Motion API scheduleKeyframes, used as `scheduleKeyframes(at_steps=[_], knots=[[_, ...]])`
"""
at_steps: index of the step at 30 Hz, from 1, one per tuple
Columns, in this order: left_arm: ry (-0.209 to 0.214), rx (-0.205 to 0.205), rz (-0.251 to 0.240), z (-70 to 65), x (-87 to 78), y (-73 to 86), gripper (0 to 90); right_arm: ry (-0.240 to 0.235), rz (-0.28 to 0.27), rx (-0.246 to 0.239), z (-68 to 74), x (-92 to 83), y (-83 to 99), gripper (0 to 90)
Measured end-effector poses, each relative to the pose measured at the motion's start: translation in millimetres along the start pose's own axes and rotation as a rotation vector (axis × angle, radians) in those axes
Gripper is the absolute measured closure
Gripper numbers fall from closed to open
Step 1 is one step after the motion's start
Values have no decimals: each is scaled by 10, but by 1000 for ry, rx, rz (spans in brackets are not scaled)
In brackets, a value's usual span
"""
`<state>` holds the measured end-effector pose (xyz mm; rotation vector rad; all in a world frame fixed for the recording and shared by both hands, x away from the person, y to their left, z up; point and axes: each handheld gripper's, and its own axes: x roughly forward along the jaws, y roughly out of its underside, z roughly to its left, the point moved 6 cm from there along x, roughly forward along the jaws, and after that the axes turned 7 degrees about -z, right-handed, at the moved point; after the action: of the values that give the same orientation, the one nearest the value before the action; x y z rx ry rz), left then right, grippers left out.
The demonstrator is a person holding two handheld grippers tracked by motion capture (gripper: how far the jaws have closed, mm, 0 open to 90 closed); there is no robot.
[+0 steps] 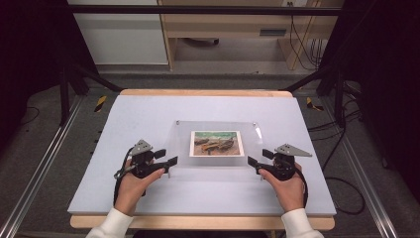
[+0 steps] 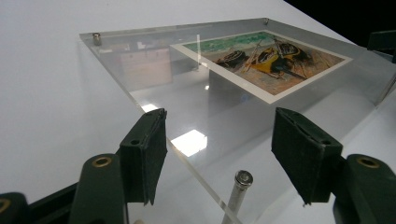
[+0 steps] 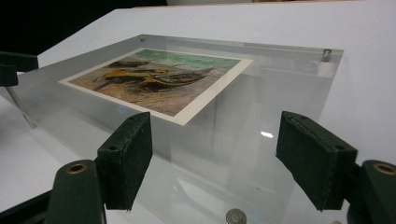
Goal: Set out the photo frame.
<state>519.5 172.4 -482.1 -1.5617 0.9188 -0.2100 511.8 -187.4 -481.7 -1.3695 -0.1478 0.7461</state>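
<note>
Clear frame (image 1: 216, 144) flat on tabletop (image 1: 148, 114), long axis left-right; left gripper (image 1: 168, 163), right gripper (image 1: 253, 163) at near corners, fingers (image 2: 144, 154) apart, gripping nothing.

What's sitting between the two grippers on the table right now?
The near edge of the clear acrylic frame spans the stretch between the left gripper and the right gripper, as the high view shows. The boat picture lies under the acrylic, farther back.

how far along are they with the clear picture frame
Early on. The clear frame lies on the table with the boat picture inside. Left gripper and right gripper sit at its near corners, jaws open. Gripping and lifting are left.
</note>
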Motion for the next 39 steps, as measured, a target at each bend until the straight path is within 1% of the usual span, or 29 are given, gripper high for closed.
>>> scheduleKeyframes(at_steps=[2,3,4,6,9,12,13,14,15,16,17,19,21,23,28,32,34,38,39], knots=[[5,-9,-1,7,2,3,347,4,0,0,-9,-4,0,266],[6,-21,-1,12,4,7,346,4,-3,2,-14,-5,-2,266],[6,-21,-1,12,4,7,346,4,-3,2,-14,-5,-2,266],[13,-39,-2,30,17,12,344,12,-6,4,-45,-11,-1,264],[15,-51,0,40,27,13,338,23,-9,9,-69,-10,-4,260],[19,-61,3,48,35,14,333,31,-6,3,-90,-9,-6,250],[21,-67,4,52,38,15,332,40,5,5,-97,-11,-2,235],[24,-71,7,56,40,16,331,51,31,2,-115,-7,20,222],[25,-78,7,59,43,16,330,55,35,13,-123,-2,36,218],[25,-78,7,59,43,16,329,55,35,13,-123,-2,36,218],[25,-80,7,64,50,14,329,42,36,45,-129,4,43,215],[24,-83,10,68,55,12,329,40,45,51,-132,16,39,215],[24,-84,10,69,60,12,328,33,55,76,-134,29,42,215],[24,-97,12,66,64,14,324,26,59,92,-130,40,46,212],[20,-109,15,62,68,17,319,27,68,124,-136,47,52,211],[19,-109,19,62,64,19,319,24,78,149,-129,33,58,212],[22,-117,22,58,63,16,316,21,86,161,-126,23,60,211],[33,-125,39,58,50,14,313,14,96,174,-123,8,61,213],[34,-121,45,61,49,11,313,14,99,177,-125,7,62,213]])
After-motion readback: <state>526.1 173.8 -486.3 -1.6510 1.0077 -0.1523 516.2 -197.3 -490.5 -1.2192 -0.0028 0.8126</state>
